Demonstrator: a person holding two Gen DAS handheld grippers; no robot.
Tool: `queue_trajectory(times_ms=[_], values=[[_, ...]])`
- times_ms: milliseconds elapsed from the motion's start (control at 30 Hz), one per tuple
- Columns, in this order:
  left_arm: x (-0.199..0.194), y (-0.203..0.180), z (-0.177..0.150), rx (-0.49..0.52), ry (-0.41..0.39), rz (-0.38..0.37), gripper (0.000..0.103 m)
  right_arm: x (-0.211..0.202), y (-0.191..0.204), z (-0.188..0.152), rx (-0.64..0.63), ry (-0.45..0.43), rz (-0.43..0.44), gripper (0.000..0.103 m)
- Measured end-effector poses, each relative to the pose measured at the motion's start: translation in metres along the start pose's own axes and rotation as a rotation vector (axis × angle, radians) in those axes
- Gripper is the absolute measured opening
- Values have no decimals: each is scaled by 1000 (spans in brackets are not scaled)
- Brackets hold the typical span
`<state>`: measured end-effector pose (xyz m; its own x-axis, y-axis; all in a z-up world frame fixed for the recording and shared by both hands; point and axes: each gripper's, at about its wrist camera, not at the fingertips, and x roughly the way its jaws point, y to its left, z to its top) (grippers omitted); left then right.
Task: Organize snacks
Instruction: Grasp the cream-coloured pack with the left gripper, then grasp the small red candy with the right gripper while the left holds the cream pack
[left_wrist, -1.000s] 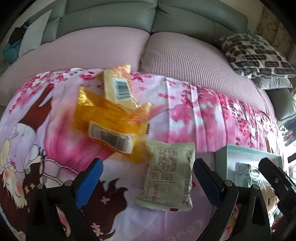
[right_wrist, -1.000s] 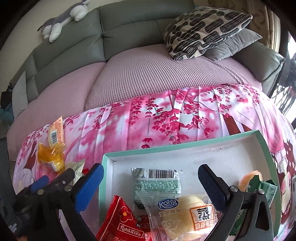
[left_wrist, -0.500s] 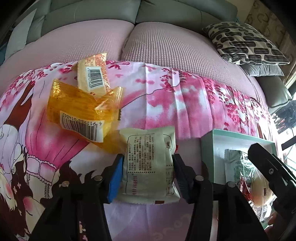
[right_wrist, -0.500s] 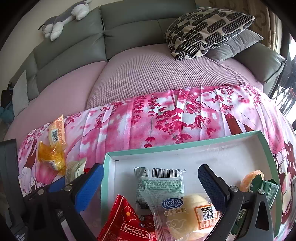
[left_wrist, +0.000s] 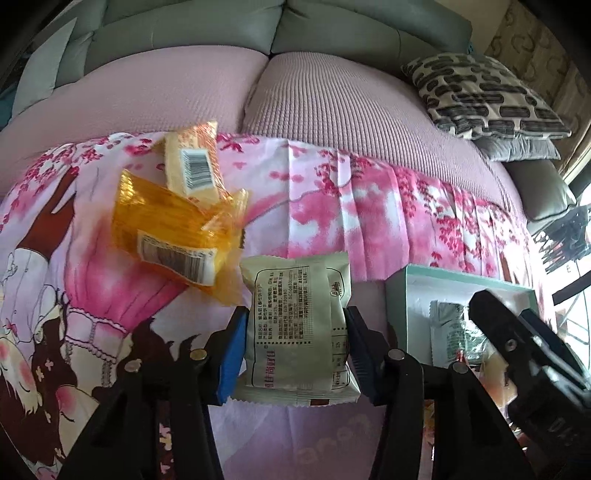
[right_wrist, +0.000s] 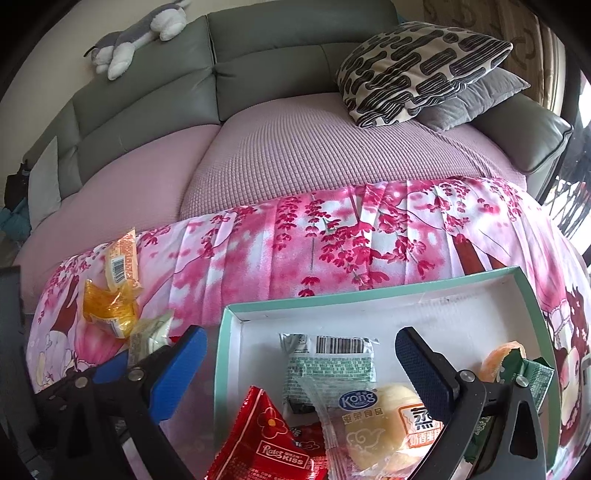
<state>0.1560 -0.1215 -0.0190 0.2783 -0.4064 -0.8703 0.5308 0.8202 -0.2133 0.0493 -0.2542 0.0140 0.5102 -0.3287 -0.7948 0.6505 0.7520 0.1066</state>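
**Pale Packet Caught, Two Snacks Still Waiting**

Closing in from a wide spread a second ago, our left gripper (left_wrist: 293, 345) now has its blue pads pressed on both sides of the pale green snack packet (left_wrist: 295, 328), low and centre in the left wrist view, on the pink cherry-blossom cloth (left_wrist: 369, 206). At upper left of that frame we see the orange packet (left_wrist: 173, 236) and the yellow barcode packet (left_wrist: 192, 166) overlapping, both still outside the box. Further right, the teal-rimmed box (right_wrist: 369, 295) fills the lower half of the right wrist view and already holds a green-and-white packet (right_wrist: 328, 365), a red Rater Kiss bag (right_wrist: 266, 439) and a Kong bun (right_wrist: 376, 424). Our right gripper (right_wrist: 299, 356) hangs above it, jaws wide apart and empty. We judge the job past halfway: three loose snacks remain.
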Motion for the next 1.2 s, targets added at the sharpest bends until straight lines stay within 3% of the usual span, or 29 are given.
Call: queue_trajectory(times_ms=[333,667,867,1133,1200], values=[[-29,23,6,-50,-67,34,53,-8,11,0,-5,-36,48,103],[-60,40,9,-99,-146,4,53,-11,30,-3,-52,-54,56,103],[-70,76,8,-193,-168,55,53,0,52,-11,-102,-21,139,102],[-61,107,1,-275,-137,81,53,13,74,-22,-144,16,214,81],[-58,108,1,-280,-131,74,53,18,79,-24,-160,28,227,70]])
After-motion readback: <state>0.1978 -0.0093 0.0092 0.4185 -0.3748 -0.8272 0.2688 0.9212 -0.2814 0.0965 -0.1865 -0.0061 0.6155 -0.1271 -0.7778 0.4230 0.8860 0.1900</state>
